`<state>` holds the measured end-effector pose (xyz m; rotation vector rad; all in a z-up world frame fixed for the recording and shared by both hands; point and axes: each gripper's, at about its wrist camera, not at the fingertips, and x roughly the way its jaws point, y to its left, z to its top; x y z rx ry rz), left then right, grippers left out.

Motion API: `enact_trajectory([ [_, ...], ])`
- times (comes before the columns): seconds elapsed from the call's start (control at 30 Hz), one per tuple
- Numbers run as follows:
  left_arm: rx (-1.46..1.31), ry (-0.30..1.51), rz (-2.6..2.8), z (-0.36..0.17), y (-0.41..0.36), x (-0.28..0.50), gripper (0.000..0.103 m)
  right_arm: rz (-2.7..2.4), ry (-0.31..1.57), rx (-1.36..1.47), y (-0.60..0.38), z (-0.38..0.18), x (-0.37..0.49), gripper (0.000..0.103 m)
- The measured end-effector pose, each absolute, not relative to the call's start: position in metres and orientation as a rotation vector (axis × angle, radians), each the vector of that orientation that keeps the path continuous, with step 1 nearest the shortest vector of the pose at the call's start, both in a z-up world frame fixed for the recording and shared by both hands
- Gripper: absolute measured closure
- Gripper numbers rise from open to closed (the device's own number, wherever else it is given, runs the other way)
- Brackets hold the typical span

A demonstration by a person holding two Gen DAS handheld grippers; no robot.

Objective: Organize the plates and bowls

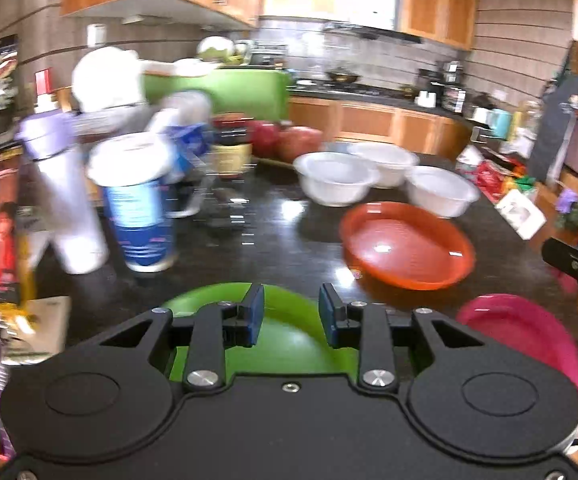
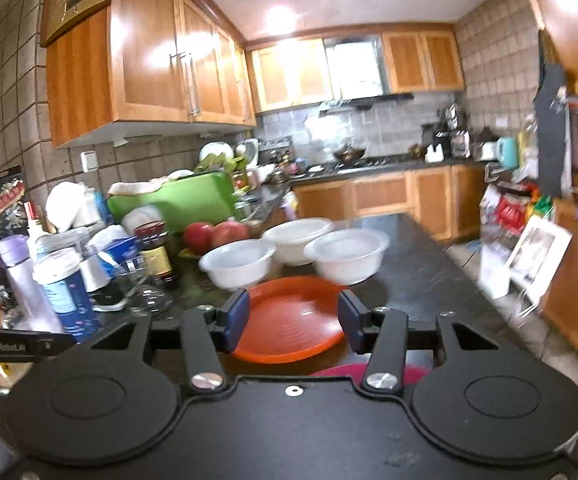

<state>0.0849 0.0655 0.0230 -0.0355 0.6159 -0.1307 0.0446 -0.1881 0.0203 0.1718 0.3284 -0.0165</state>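
Three white bowls (image 1: 335,178) (image 2: 241,262) stand at the back of the dark counter. An orange plate (image 1: 407,244) (image 2: 289,318) lies in front of them. A green plate (image 1: 289,340) lies under my left gripper (image 1: 291,314), which is open and empty just above it. A pink plate (image 1: 529,332) lies to its right; only its edge (image 2: 349,370) shows in the right wrist view. My right gripper (image 2: 293,320) is open and empty, hovering over the orange plate.
Bottles, a blue-labelled canister (image 1: 137,208), a jar (image 2: 155,252) and apples (image 2: 213,236) crowd the counter's left side. A green board (image 2: 177,202) stands behind them. The counter's right edge (image 2: 469,280) drops to the floor.
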Motion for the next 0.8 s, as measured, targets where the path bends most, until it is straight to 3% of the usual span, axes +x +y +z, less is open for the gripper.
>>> enact_trajectory([
  [0.43, -0.02, 0.708, -0.239, 0.002, -0.039, 0.083, 0.062, -0.099, 0.313, 0.137, -0.306, 0.024, 0.0, 0.051],
  [0.57, -0.04, 0.756, -0.199, -0.006, -0.048, 0.081, 0.062, -0.011, 0.403, 0.127, -0.319, 0.014, 0.008, 0.065],
  [0.67, -0.051, 0.77, -0.154, -0.012, -0.052, 0.077, 0.062, 0.02, 0.45, 0.111, -0.324, 0.003, 0.014, 0.065],
  [0.8, -0.063, 0.799, -0.118, -0.019, -0.059, 0.077, 0.063, 0.064, 0.507, 0.104, -0.326, -0.011, 0.025, 0.075],
])
